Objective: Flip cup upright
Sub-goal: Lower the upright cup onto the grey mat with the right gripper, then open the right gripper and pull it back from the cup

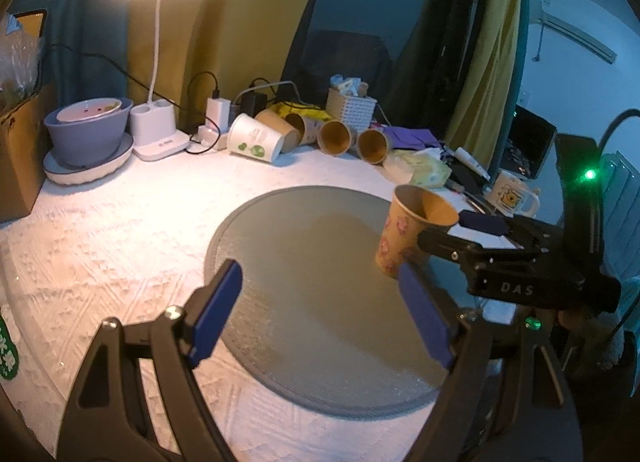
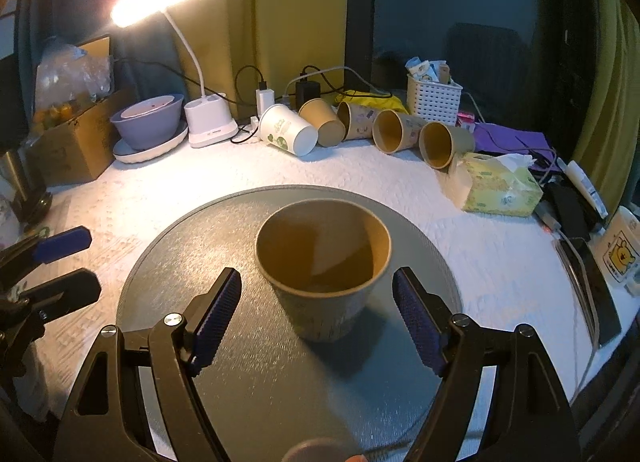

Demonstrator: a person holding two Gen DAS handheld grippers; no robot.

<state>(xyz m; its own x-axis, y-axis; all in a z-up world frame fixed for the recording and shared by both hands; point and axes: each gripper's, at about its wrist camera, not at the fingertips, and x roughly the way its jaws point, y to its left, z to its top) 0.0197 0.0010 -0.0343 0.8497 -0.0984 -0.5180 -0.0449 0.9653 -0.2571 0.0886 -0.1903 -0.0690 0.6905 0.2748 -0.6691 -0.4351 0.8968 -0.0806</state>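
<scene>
A brown paper cup [image 2: 326, 282] with a pink printed pattern stands upright, mouth up, on a round grey mat [image 2: 248, 366]. My right gripper [image 2: 318, 314] is open, its blue pads on either side of the cup and apart from it. In the left wrist view the cup [image 1: 408, 232] stands at the mat's [image 1: 304, 302] right edge, with the right gripper [image 1: 460, 240] around it. My left gripper [image 1: 320, 318] is open and empty over the mat, left of the cup. It also shows at the left edge of the right wrist view [image 2: 68, 262].
Several paper cups [image 2: 360, 130] lie on their sides at the back of the white table. A lit desk lamp [image 2: 208, 118], stacked bowls [image 2: 150, 124], a white basket [image 2: 434, 98], a tissue box [image 2: 500, 186], a cartoon mug [image 2: 618, 254] and a cardboard box [image 2: 76, 142] surround the mat.
</scene>
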